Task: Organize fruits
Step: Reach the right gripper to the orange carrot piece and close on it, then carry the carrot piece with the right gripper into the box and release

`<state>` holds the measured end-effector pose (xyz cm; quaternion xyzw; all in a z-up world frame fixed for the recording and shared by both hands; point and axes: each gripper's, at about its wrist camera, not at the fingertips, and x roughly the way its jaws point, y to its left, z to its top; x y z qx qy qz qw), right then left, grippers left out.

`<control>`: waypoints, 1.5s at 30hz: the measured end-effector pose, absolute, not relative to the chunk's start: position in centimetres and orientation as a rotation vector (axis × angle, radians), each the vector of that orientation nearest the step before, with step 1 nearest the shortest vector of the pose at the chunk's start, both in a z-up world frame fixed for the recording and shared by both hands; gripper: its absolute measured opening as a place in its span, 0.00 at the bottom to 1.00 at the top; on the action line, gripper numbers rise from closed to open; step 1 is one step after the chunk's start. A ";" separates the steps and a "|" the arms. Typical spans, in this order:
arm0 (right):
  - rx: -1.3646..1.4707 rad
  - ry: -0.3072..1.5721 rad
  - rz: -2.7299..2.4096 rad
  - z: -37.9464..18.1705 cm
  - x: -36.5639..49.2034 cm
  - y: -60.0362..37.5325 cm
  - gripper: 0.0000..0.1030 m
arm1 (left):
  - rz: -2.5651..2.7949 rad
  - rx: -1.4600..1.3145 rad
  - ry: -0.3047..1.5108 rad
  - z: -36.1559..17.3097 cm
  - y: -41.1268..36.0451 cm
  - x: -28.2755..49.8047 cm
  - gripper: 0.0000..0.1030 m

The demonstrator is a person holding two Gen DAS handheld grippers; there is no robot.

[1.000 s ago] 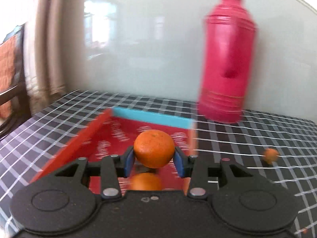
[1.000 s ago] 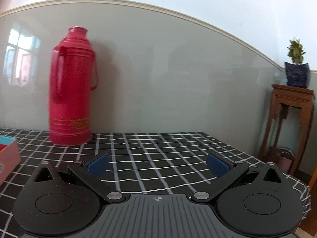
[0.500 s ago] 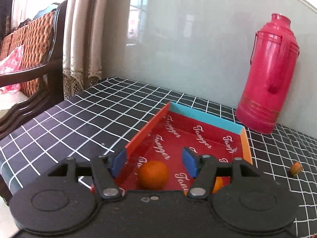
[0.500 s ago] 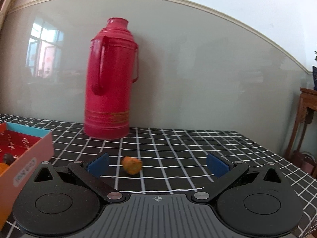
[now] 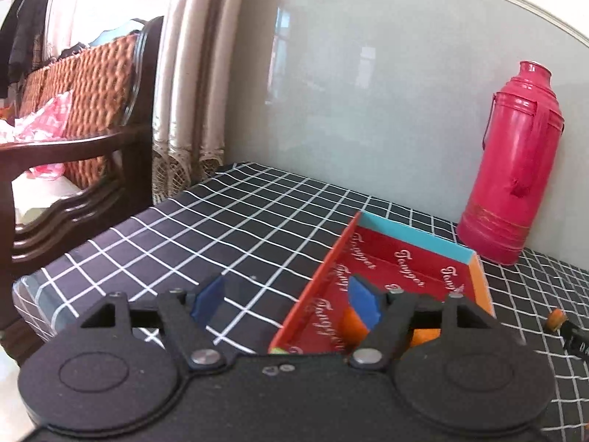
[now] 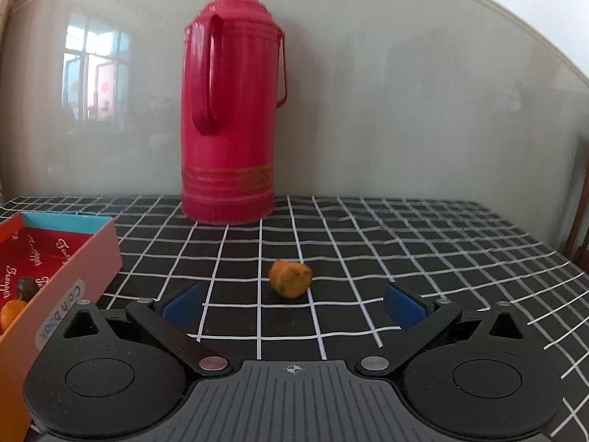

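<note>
Left wrist: tongs (image 5: 285, 300) released orange (image 5: 354, 324), withdrew.

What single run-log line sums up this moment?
left hand-held gripper: open, empty | right hand-held gripper: open, facing small orange fruit on tablecloth | box: holds oranges

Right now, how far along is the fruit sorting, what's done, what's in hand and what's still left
Done: at least two oranges lie in the red box. In hand: nothing; the left gripper is open and empty beside the box's left wall, and the right gripper is open, facing the last piece. Left: one small orange fruit sits on the checked tablecloth in front of the red thermos.
</note>
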<state>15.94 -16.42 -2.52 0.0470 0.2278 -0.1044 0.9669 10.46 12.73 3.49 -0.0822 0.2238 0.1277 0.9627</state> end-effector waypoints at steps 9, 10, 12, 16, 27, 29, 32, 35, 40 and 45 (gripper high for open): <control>0.146 0.550 -0.196 -3.6 19.3 -16.9 1.00 | 0.328 -0.167 0.427 3.2 14.3 9.3 0.71; 0.148 0.557 -0.200 -3.6 19.7 -16.9 1.00 | 0.339 -0.169 0.426 3.1 14.5 9.1 0.71; 0.154 0.567 -0.208 -3.6 20.6 -17.2 1.00 | 0.354 -0.171 0.422 3.1 15.0 8.8 0.71; 0.144 0.600 -0.210 -3.8 22.7 -17.7 0.74 | 0.401 -0.181 0.408 3.0 16.0 8.1 0.74; 0.138 0.651 -0.187 -4.9 25.2 -17.9 0.35 | 0.476 -0.198 0.423 2.6 17.9 7.0 0.76; 0.137 0.649 -0.175 -4.8 25.0 -17.7 0.35 | 0.485 -0.192 0.424 2.5 18.0 6.9 0.76; 0.135 0.639 -0.135 -4.5 24.7 -16.9 0.35 | 0.497 -0.196 0.425 2.5 18.4 6.6 0.76; 0.125 0.614 -0.095 -3.9 24.2 -15.7 0.35 | 0.507 -0.200 0.431 2.3 18.7 6.4 0.76; 0.139 0.541 0.034 -2.1 22.2 -13.6 0.35 | 0.511 -0.203 0.440 2.3 19.1 6.2 0.76; 0.144 0.469 0.227 -0.5 19.9 -10.9 0.35 | 0.515 -0.199 0.438 2.4 19.2 5.9 0.76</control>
